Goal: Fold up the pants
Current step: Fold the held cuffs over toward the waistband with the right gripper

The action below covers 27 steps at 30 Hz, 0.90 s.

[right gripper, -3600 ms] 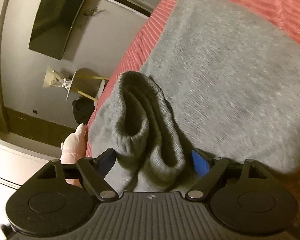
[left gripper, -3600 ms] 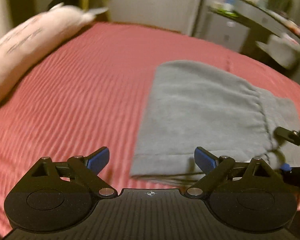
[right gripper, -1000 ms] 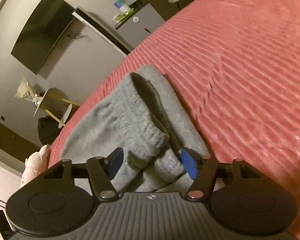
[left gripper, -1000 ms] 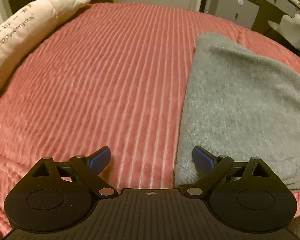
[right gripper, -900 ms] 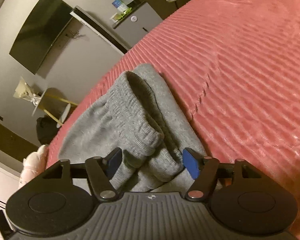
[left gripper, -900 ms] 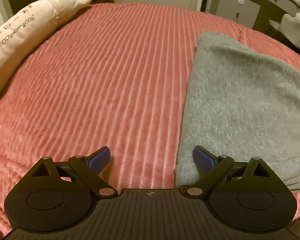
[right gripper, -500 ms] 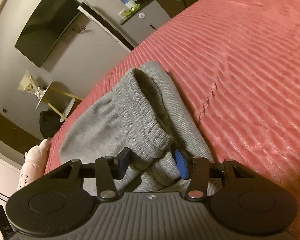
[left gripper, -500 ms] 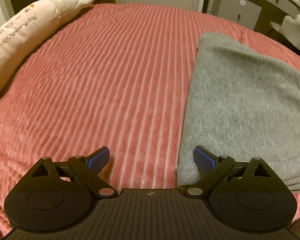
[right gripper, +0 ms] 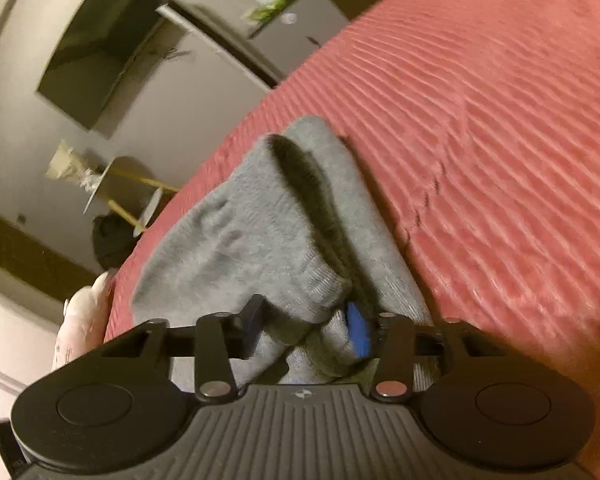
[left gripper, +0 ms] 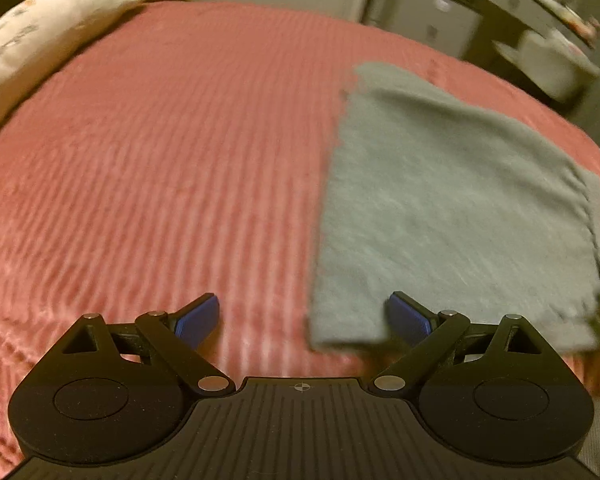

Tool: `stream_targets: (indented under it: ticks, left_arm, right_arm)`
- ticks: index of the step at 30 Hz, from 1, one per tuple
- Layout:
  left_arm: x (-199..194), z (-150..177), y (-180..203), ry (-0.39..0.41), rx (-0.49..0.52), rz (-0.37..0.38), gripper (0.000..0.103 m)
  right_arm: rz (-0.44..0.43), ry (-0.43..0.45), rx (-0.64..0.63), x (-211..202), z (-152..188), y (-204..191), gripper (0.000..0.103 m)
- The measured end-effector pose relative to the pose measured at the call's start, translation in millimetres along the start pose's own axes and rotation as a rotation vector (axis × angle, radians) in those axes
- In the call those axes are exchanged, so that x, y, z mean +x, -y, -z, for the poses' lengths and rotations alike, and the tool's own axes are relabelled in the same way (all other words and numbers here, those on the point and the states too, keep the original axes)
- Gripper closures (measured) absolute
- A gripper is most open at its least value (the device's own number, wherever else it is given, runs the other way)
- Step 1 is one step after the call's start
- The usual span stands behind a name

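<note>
Grey pants (right gripper: pixel 260 240) between closing jaws

Both my views are smeared with motion blur. The lettering on the pillow (left gripper: pixel 16 52) is unreadable, and the clutter on the shelf (left gripper: pixel 512 4) is just blobs. The pants (left gripper: pixel 452 216) run off the right edge, and my right gripper (right gripper: pixel 306 330) hides their near end.

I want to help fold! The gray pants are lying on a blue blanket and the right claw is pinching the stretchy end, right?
Almost. The blanket is red-pink and ribbed, not blue, as the right wrist view shows. The rest holds: the gray pants lie on it, and the right claw, which has just been closing, pinches their stretchy end.
</note>
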State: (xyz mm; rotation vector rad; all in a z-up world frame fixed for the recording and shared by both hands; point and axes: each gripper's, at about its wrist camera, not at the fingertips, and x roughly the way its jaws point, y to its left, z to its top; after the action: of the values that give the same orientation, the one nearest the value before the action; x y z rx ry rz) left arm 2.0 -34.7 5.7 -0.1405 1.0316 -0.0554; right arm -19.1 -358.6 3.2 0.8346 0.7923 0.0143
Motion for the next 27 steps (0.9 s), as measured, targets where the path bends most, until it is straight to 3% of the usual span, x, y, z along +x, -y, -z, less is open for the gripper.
stream_targets:
  ticks: [6,11,21,23,25,27]
  left_arm:
    - [5.5,7.6,30.8,-0.042,0.186,-0.029,0.007]
    - [18.2,7.4,34.5,-0.089,0.186,-0.057,0.01]
    - [36.6,3.7,37.3,-0.081,0.169,-0.104,0.01]
    - [35.9,4.3,37.6,-0.077,0.172,-0.104,0.01]
    - [35.3,5.0,37.4,-0.077,0.165,-0.096,0.01]
    - [35.0,5.1,34.3,-0.082,0.156,-0.085,0.01]
  right_arm:
    - [-0.047,-0.004,0.125,-2.7,-0.6,15.7,0.054]
    - [-0.068,-0.004,0.195,-14.6,2.8,30.4,0.038]
    - [-0.134,-0.089,0.27,9.2,7.8,39.1,0.038]
    - [-0.115,-0.07,0.262,13.0,5.5,33.2,0.055]
    - [-0.118,-0.038,0.203,11.7,6.0,23.7,0.059]
    - [-0.129,-0.016,0.196,11.9,7.2,18.6,0.055]
